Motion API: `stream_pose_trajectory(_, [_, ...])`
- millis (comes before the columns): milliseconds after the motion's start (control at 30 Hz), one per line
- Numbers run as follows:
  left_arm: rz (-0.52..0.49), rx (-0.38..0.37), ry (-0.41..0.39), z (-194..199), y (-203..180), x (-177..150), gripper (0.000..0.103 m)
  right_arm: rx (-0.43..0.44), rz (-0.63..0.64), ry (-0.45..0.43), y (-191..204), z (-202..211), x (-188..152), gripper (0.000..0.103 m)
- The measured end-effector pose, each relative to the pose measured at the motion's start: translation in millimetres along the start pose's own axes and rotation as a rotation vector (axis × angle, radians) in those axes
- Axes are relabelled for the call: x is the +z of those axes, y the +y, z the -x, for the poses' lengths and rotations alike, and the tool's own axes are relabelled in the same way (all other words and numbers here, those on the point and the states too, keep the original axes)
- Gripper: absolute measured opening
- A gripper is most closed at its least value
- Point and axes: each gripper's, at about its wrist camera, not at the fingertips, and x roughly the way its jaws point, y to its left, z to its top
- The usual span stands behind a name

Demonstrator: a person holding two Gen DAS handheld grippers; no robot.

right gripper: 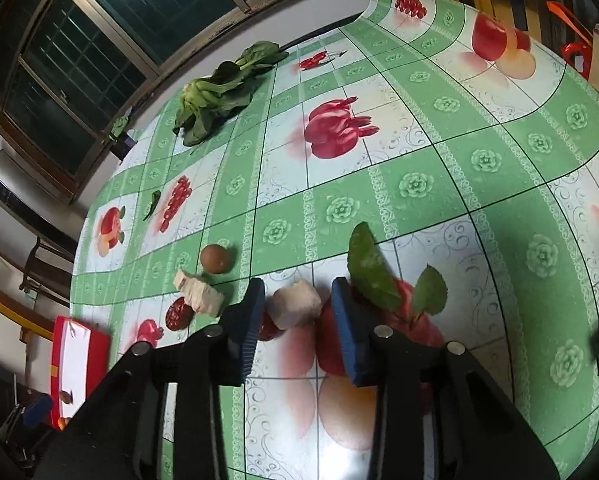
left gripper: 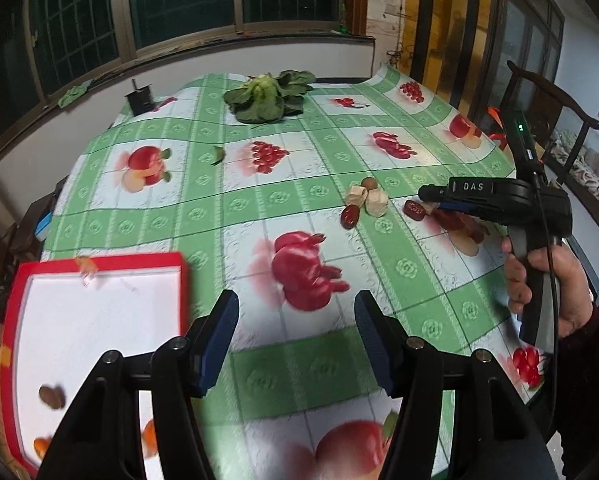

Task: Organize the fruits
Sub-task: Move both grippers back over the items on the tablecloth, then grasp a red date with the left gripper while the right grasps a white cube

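Note:
On the fruit-print tablecloth lie pale chunks (left gripper: 375,202), a round brown fruit (left gripper: 367,183) and two red dates (left gripper: 349,216) (left gripper: 413,209). My right gripper (right gripper: 299,286) straddles another pale chunk (right gripper: 295,304) resting on the cloth; a thin gap shows at the right pad (right gripper: 347,328), so it is open. A red date (right gripper: 269,328) peeks out behind the left pad. In the left wrist view a hand holds that gripper (left gripper: 425,194) beside the date. My left gripper (left gripper: 295,308) is open and empty, next to a red tray (left gripper: 179,280) holding a brown fruit (left gripper: 51,396) and orange pieces (left gripper: 149,436).
A leafy green vegetable (left gripper: 265,96) and a small black box (left gripper: 139,98) sit at the table's far side, with a loose leaf (left gripper: 218,155) nearer. A dark wooden chair (left gripper: 551,92) stands off the right edge. Windows line the far wall.

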Motion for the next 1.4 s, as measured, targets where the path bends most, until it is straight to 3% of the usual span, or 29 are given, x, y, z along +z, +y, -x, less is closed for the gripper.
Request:
stream_pose_trajectory(267, [-0.059,-0.065,0.050,-60,-19,33,0.060,-0.020,0.064,-0.010,7,-1,-2,0.030])
stream_pose_trajectory(567, [-0.120,-0.071,0.103,-114,-39,55,0.059,0.077,-0.023,-0.054,-9,16,4,0.030])
stream_pose_trajectory(633, [-0.132,-0.070,0.119,-124,-40,56,0.055,0.088,-0.038,-0.054,-11,17,4,0.030])
stream_pose_trajectory(700, [-0.141,-0.079,0.137,-131,-41,56,0.042,0.092,-0.048,-0.050,-11,17,4,0.030])
stream_pose_trajectory(933, [-0.162,-0.106,0.095,-137,-45,58,0.037,0.111,-0.048,-0.063,-10,23,5,0.030])
stream_pose_trajectory(1067, [-0.187,-0.122,0.077,-135,-53,57,0.017,0.116,-0.052,-0.076,-11,27,6,0.030])
stream_pose_trajectory(1400, [-0.164,-0.125,0.083,-123,-61,46,0.018,0.130,-0.037,-0.098,-7,31,5,0.030])
